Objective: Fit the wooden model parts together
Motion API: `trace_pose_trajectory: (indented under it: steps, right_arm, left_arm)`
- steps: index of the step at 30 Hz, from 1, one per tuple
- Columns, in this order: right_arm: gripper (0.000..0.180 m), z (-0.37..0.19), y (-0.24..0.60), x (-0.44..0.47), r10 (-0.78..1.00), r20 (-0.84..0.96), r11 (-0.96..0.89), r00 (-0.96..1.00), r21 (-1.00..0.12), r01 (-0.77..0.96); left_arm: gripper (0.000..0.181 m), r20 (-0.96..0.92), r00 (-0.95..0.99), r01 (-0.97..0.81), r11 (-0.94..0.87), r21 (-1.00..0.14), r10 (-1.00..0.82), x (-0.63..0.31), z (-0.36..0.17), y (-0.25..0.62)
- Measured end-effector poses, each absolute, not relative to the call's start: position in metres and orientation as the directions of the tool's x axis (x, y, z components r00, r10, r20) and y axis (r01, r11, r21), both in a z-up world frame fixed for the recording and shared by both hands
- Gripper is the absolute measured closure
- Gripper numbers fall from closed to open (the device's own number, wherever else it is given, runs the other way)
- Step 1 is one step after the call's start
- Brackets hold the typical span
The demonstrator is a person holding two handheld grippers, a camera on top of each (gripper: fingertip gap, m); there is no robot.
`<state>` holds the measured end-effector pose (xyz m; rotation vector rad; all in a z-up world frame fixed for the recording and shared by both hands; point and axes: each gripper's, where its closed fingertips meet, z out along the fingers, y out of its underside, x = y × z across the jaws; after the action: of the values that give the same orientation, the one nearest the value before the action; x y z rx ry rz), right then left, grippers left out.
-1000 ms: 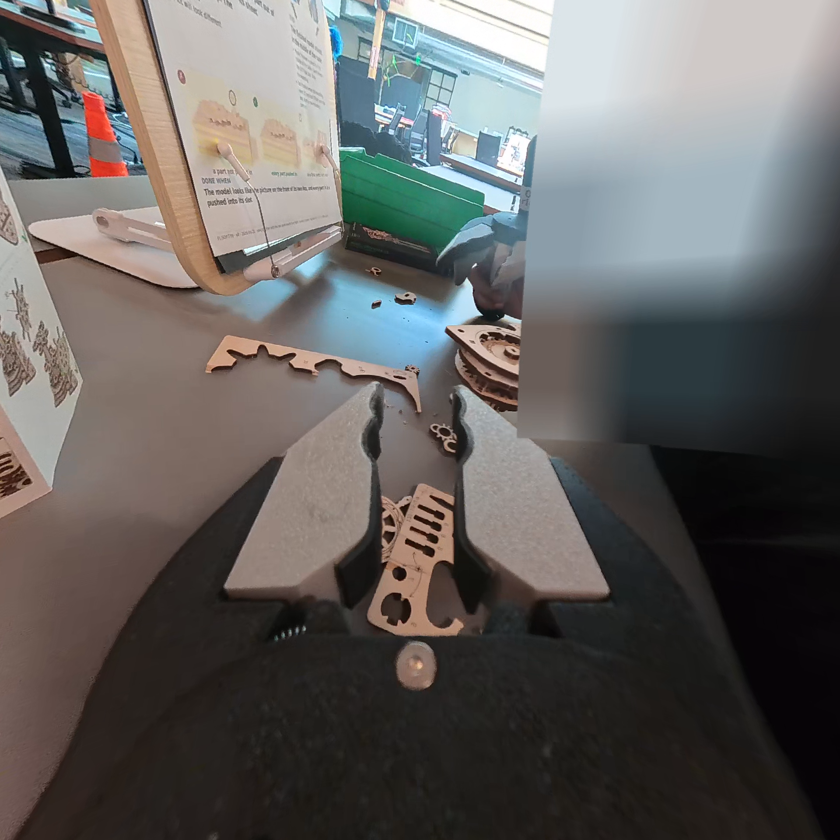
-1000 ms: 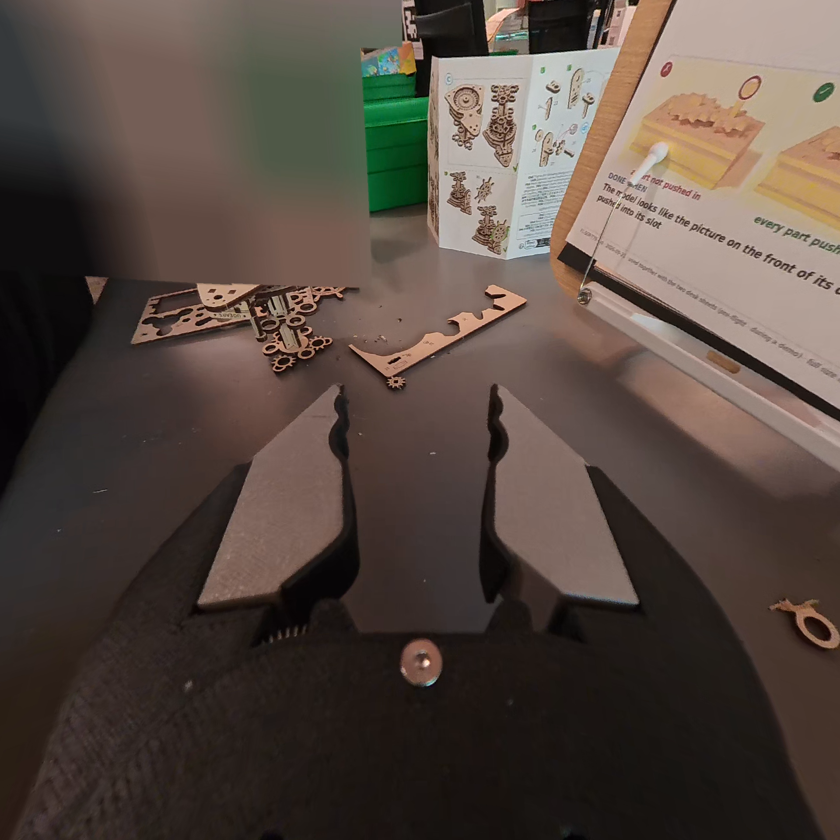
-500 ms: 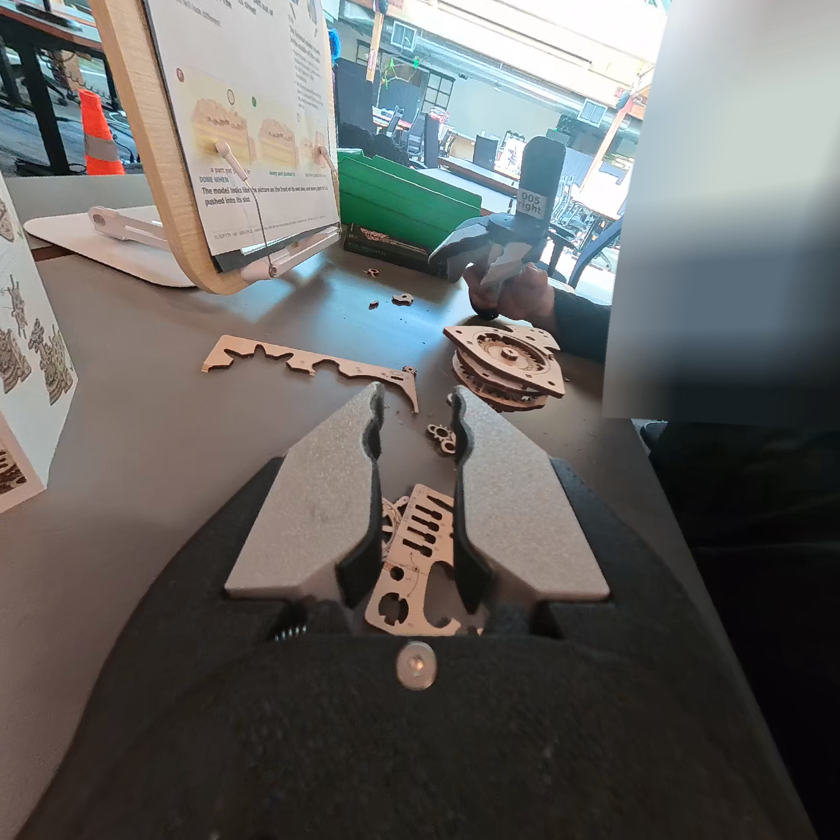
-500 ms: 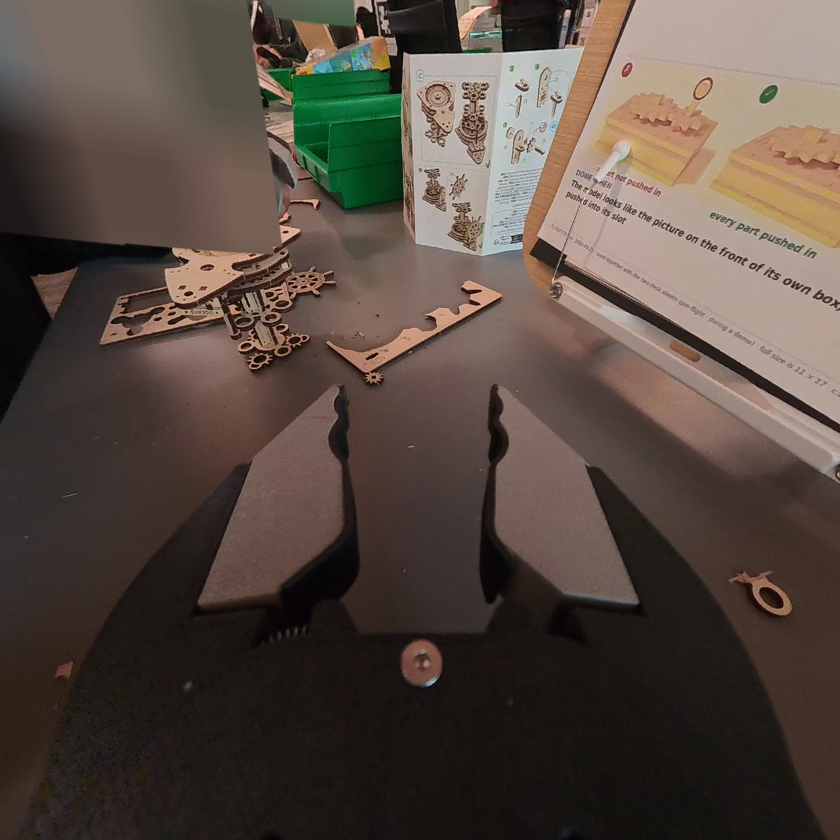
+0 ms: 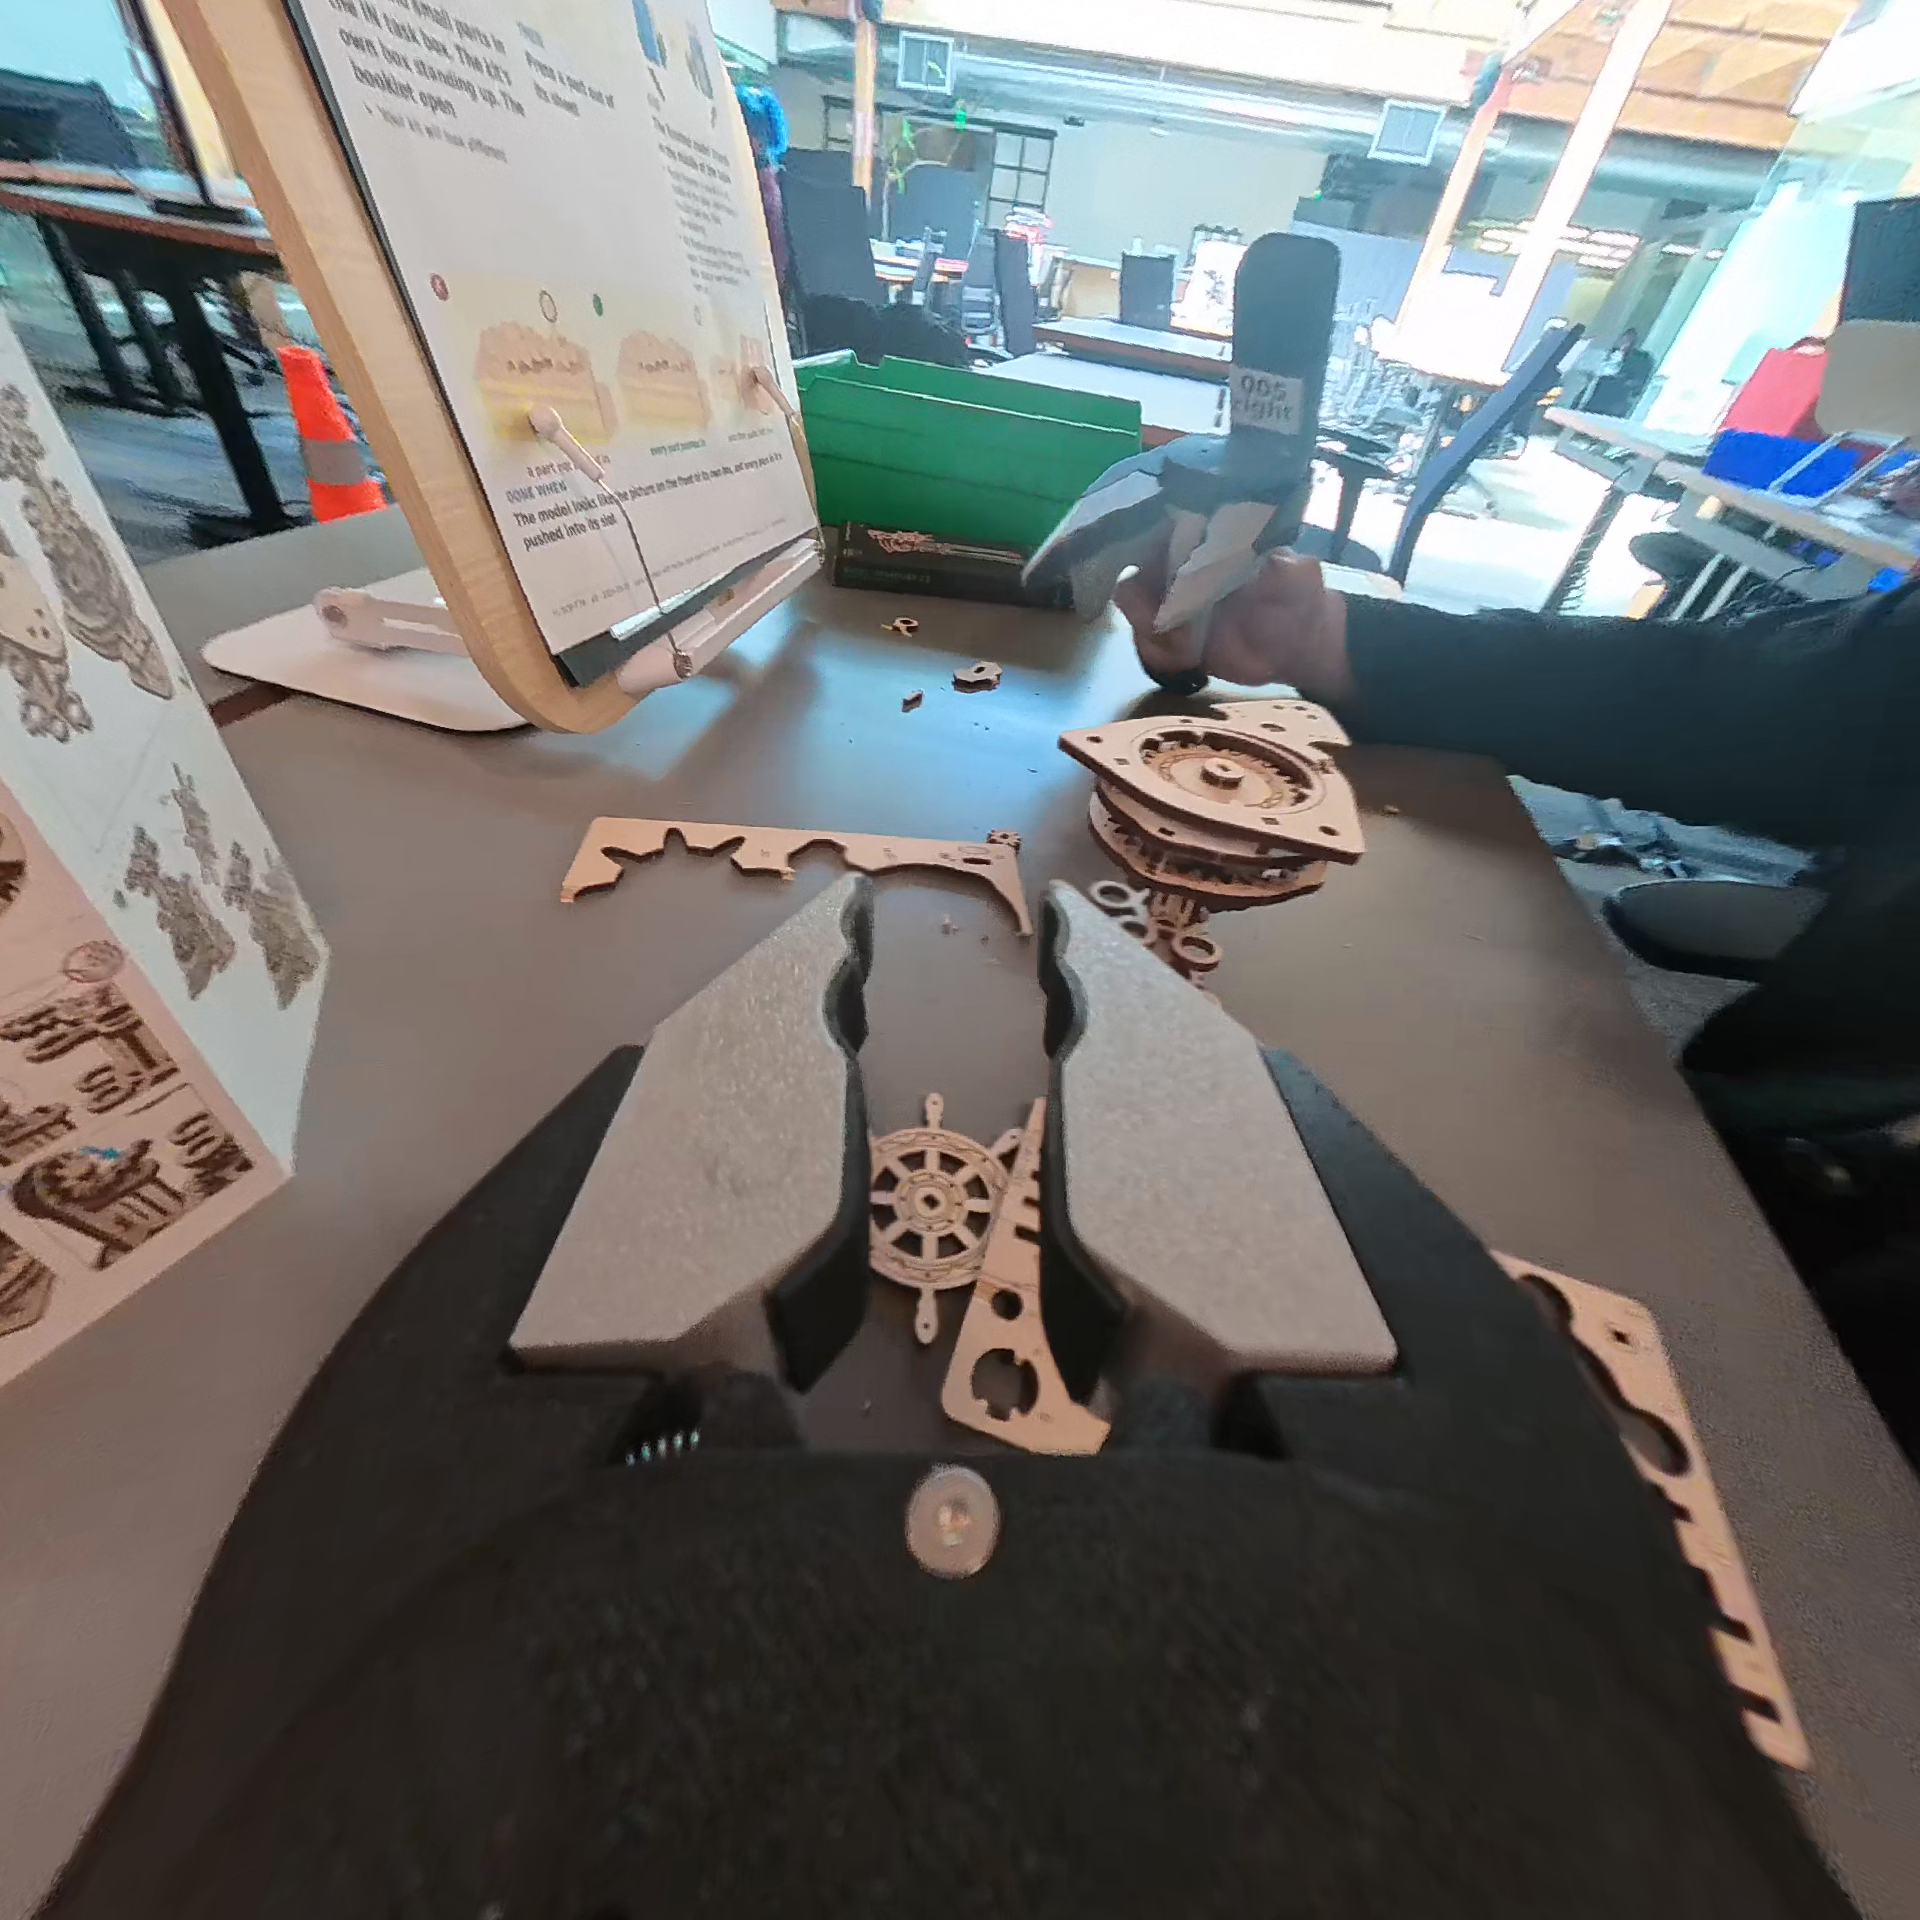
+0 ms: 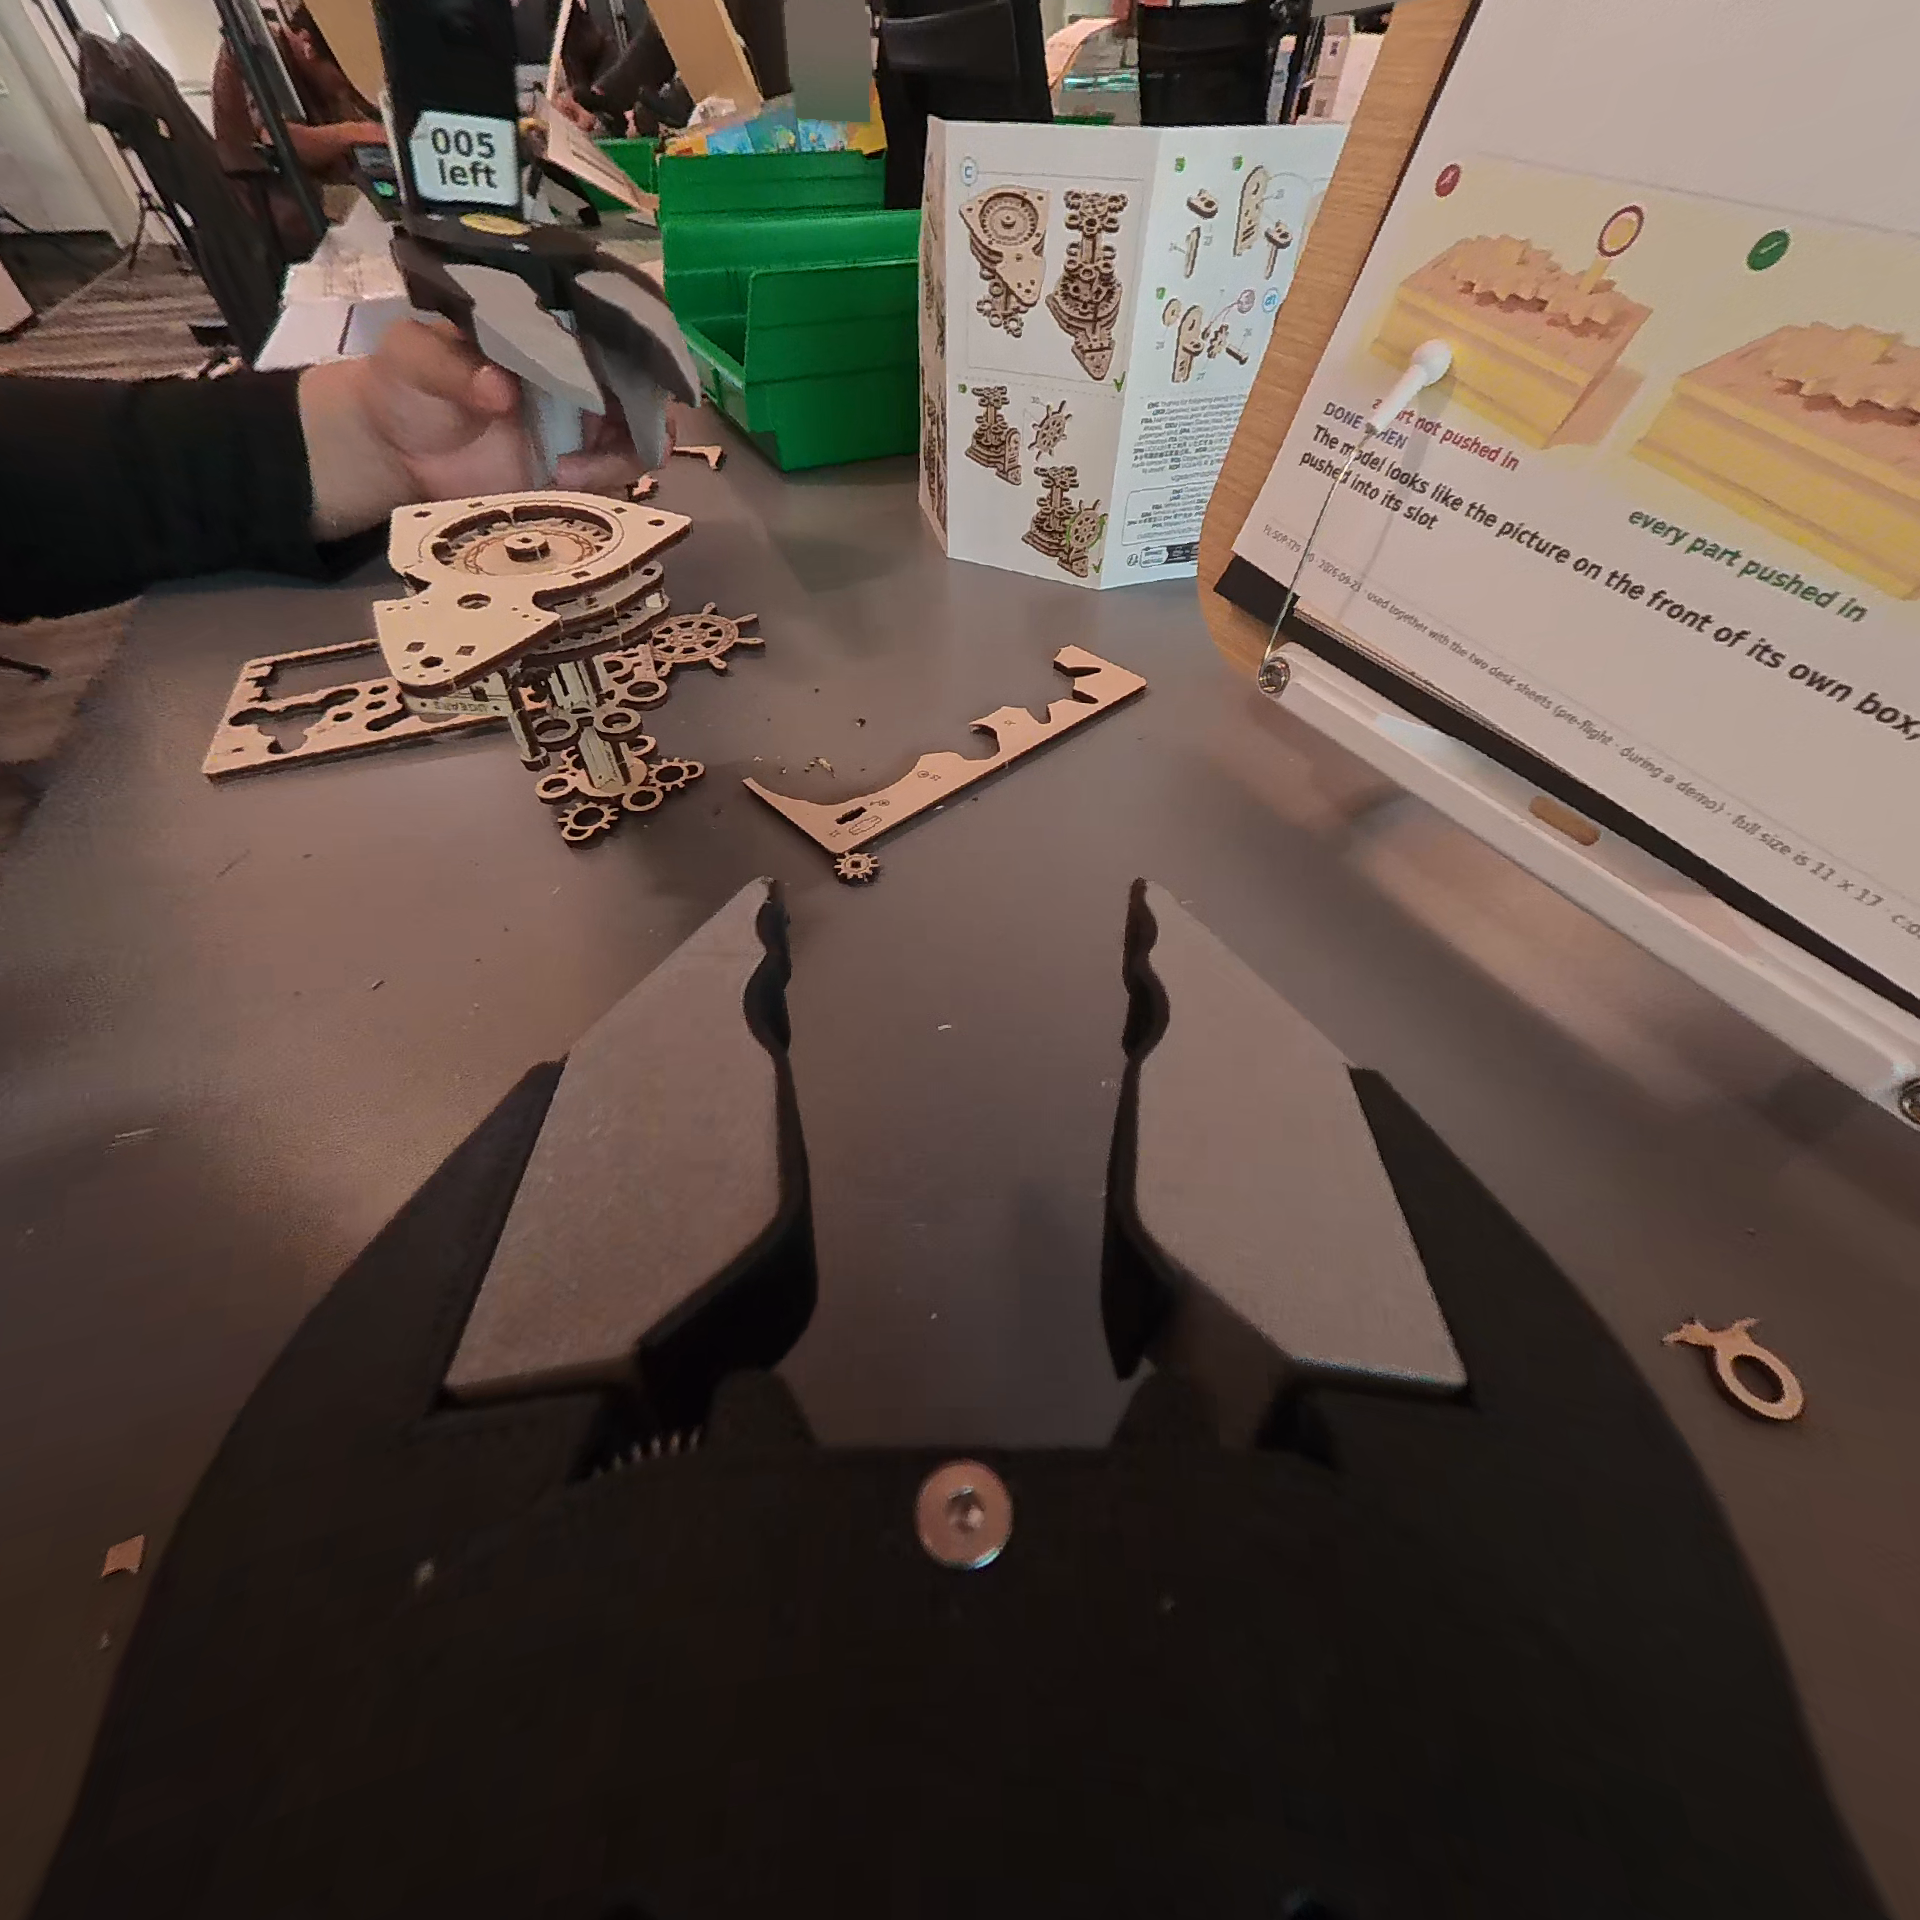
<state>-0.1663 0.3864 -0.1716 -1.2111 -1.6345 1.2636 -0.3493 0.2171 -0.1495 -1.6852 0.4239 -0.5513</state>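
The assembled wooden model (image 5: pixel 1216 800) stands on the grey table (image 5: pixel 468 987), with a geared plate on top and a ringed foot; it also shows in the right wrist view (image 6: pixel 530 582). A wooden ship's wheel (image 5: pixel 930 1205) lies flat on the table below my left gripper (image 5: pixel 954 904), which is open and empty above it. The wheel (image 6: pixel 707 639) lies against the model's right side. A punched-out wooden sheet (image 5: pixel 1013 1299) lies under the left gripper. My right gripper (image 6: pixel 951 899) is open and empty over bare table, well short of the model.
A jagged wooden offcut strip (image 6: pixel 956 758) and a tiny gear (image 6: pixel 855 865) lie mid-table. A wooden ring piece (image 6: pixel 1751 1377) lies at the right. An instruction board on a stand (image 6: pixel 1558 468), a folded booklet (image 6: pixel 1091 364) and green bins (image 6: pixel 790 312) line the back. One gripper's finger ends stand about 25 cm off the other's. The wooden ship's wheel (image 5: pixel 930 1205) is about 9 cm from my left fingertips and 25 cm from my right.
My left gripper has shifted so the ship's wheel now shows between its fingers and the sheet sits farther right. The model appears larger in the right view. Both grippers stay open.
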Motion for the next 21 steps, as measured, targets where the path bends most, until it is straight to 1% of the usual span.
trace_pose_trajectory:
  steps: [5,8,13,16,21]
  right_arm:
    - [0.113,-0.169,0.391,-0.163,0.971,-0.005,0.051,-0.238,-0.973,0.227]
    - [0.112,-0.169,0.391,-0.158,0.979,0.001,0.048,-0.204,-0.973,0.226]
    - [0.113,-0.166,0.389,-0.15,0.991,0.02,0.046,-0.13,-0.978,0.205]
    - [0.113,-0.164,0.39,-0.147,0.996,0.032,0.046,-0.082,-0.982,0.185]
    - [0.109,-0.164,0.393,-0.147,0.998,0.023,0.034,-0.061,-0.982,0.186]
  left_arm:
    - [0.152,0.05,0.876,-0.009,-0.12,-0.993,-0.48,-0.363,-0.143,0.22]
    - [0.153,0.029,0.91,0.01,-0.049,-0.999,-0.413,-0.365,-0.129,0.217]
    - [0.155,-0.126,0.947,-0.121,0.035,-0.992,-0.295,-0.364,-0.124,0.215]
    - [0.158,-0.122,0.96,-0.119,0.026,-0.993,-0.254,-0.362,-0.127,0.215]
    - [0.154,-0.092,0.979,-0.086,0.037,-0.996,-0.18,-0.362,-0.13,0.211]
